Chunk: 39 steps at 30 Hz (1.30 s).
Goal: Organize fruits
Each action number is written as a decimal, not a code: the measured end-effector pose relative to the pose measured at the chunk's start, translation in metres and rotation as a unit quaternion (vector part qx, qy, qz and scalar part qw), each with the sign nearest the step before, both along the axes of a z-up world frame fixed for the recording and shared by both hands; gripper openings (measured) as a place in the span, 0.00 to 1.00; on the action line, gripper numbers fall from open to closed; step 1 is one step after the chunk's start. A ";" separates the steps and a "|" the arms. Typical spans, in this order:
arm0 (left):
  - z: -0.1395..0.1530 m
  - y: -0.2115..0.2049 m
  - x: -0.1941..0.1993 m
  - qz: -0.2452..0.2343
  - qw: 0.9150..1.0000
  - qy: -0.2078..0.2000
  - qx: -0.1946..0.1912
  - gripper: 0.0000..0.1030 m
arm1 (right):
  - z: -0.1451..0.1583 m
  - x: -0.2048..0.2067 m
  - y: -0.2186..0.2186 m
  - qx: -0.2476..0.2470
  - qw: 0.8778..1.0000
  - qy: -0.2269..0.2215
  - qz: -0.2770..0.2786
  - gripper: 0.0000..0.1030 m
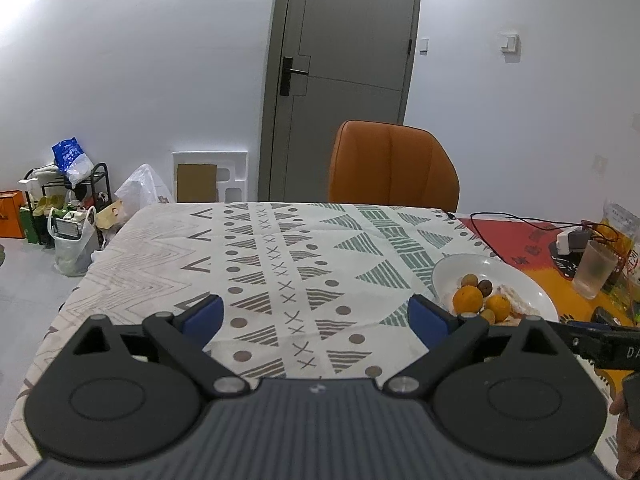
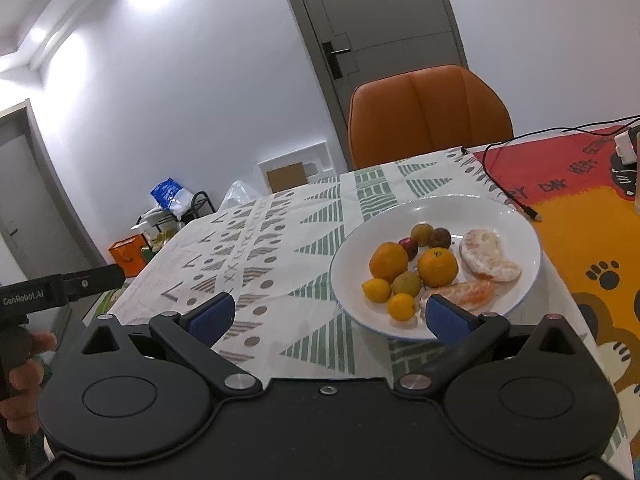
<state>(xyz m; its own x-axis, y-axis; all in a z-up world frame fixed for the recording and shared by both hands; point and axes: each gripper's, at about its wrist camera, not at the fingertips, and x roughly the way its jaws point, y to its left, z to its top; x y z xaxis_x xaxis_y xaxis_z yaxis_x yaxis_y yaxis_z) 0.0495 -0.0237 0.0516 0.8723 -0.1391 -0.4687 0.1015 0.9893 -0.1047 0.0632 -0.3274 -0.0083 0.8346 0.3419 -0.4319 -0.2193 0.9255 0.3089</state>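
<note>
2 oranges (image 2: 414,264) and smaller fruits fill the white plate (image 2: 520,220); both grippers' fingers (image 2: 450,320) spread, empty.

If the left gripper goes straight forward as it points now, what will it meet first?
Probably nothing soon: the open left gripper faces bare patterned tablecloth. The white plate lies off to its right; the orange chair stands beyond the far edge.

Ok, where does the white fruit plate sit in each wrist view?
Left wrist: white plate at right, partly hidden behind the right finger of the left gripper.
Right wrist: plate right of centre, ahead of the right gripper.
Shared landmark: orange chair.
</note>
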 end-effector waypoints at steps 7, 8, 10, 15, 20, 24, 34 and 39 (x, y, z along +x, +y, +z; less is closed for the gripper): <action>0.003 0.010 -0.009 0.029 0.999 0.010 0.007 0.95 | 0.001 -0.010 0.002 0.000 1.000 0.001 0.008 1.00; 0.005 0.012 -0.012 0.034 0.999 0.007 0.006 0.95 | 0.002 -0.011 0.002 0.001 1.000 0.001 0.011 1.00; 0.007 0.015 -0.018 0.042 0.999 0.001 0.005 0.95 | 0.004 -0.015 0.003 0.001 1.000 -0.003 0.020 1.00; 0.007 0.019 -0.029 0.056 0.998 0.003 0.011 0.95 | 0.009 -0.024 0.008 -0.015 0.999 -0.007 0.034 1.00; -0.001 0.020 -0.036 0.053 0.998 0.013 0.010 0.95 | 0.010 -0.028 0.011 -0.012 0.999 -0.004 0.032 1.00; -0.007 0.023 -0.041 0.058 0.998 0.021 0.006 0.95 | 0.010 -0.029 0.015 -0.026 0.999 -0.003 0.031 1.00; -0.012 0.020 -0.045 0.052 0.998 0.027 0.021 0.95 | 0.007 -0.032 0.020 -0.030 0.999 0.000 0.035 1.00; -0.014 0.021 -0.045 0.053 0.998 0.030 0.022 0.95 | 0.007 -0.032 0.023 -0.035 0.999 -0.003 0.039 1.00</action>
